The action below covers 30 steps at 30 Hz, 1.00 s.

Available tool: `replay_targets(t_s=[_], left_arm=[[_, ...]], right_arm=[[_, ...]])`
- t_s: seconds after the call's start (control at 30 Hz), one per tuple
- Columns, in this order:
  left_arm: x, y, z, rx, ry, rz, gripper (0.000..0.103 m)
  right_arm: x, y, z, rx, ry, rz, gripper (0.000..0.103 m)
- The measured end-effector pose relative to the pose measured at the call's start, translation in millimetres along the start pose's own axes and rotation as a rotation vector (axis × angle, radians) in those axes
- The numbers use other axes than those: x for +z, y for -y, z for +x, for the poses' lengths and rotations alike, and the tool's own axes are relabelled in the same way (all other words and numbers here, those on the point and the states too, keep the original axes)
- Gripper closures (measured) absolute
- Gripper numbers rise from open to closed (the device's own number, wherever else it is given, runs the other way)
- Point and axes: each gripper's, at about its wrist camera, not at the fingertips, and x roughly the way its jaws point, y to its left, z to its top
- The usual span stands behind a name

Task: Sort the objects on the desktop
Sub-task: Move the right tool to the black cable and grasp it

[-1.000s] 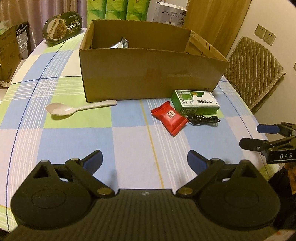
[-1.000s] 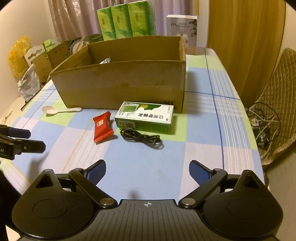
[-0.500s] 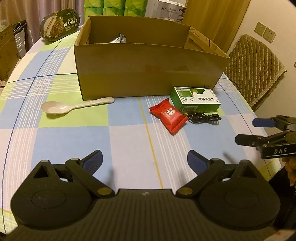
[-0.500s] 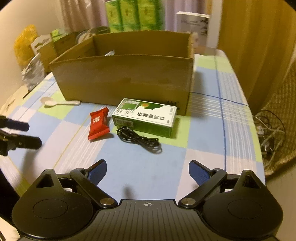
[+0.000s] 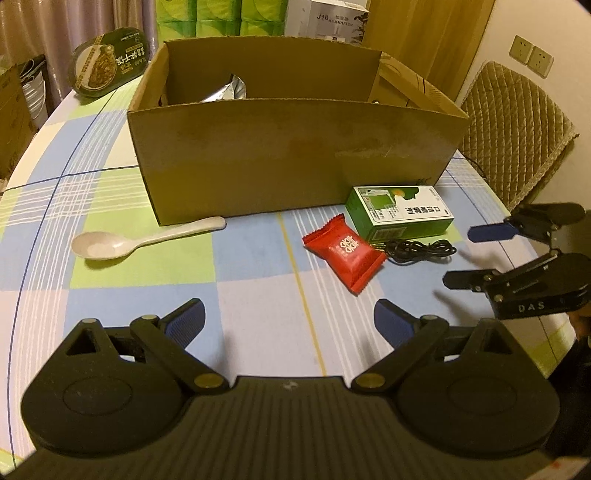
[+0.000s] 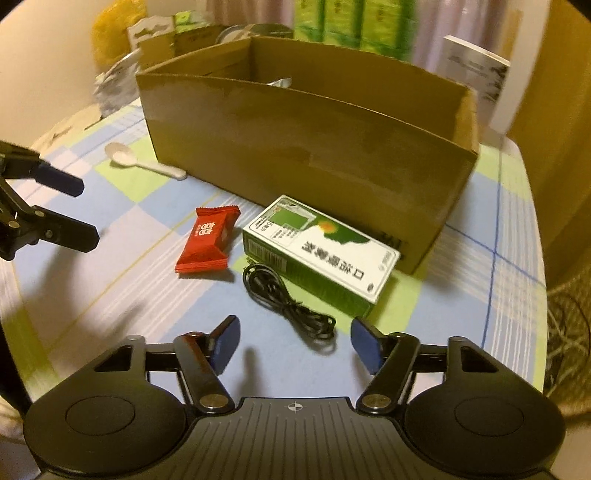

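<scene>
The right tongs (image 6: 291,343) hang spread and empty just short of the coiled black cable (image 6: 290,308), which lies against the near side of the green carton (image 6: 321,254), itself in front of the cardboard box (image 6: 306,147). Best to come down over the coil's thickest bunch, clear of the carton. The left tongs (image 5: 288,317) are spread too, holding nothing.

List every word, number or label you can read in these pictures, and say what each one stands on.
"DAS": on the right gripper.
"J10" over "HUMIDIFIER": on the white box behind the carton.
Green box: Chinese print, not legible to me.
Red packet: white logo, unreadable.
Green bowl lid: text too small.
</scene>
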Motion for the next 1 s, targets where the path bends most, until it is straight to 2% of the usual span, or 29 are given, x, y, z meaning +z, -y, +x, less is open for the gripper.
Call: replay_targets(t_s=[0.13,0.3,0.43,0.6,0.77,0.83,1.0], left_arm=[[1.2,-0.3,7.9,0.001,-0.014,0.000,0.007],[1.6,-0.4,14.4,0.001,-0.029,0.001,0.007],[3.1,-0.1,18.2,0.005,-0.035,-0.002,0.007],[4.2,0.6,20.8,0.005,-0.034,-0.010,0.007],[3.4,-0.9,20.2,0.009,-0.031,-0.022,0.007],[2.3,-2.7,18.8,0.011,-0.030,-0.027,0.007],[-0.1,-8.9,15.0,0.023,-0.031,-0.037,0.007]], right_arm=[[4.1,0.6,11.1,0.019,-0.020,-0.068,0.055],[8.6,-0.6,21.7,0.029,-0.033,-0.141,0.059],[9.8,-2.0,28.7,0.050,-0.049,-0.155,0.073],[10.5,-4.9,29.2,0.058,-0.052,-0.088,0.081],[15.4,-9.3,30.8,0.092,-0.047,0.053,0.085],[17.2,-13.7,32.4,0.118,-0.042,0.092,0.089],[20.2,-32.2,33.6,0.163,-0.029,0.089,0.091]])
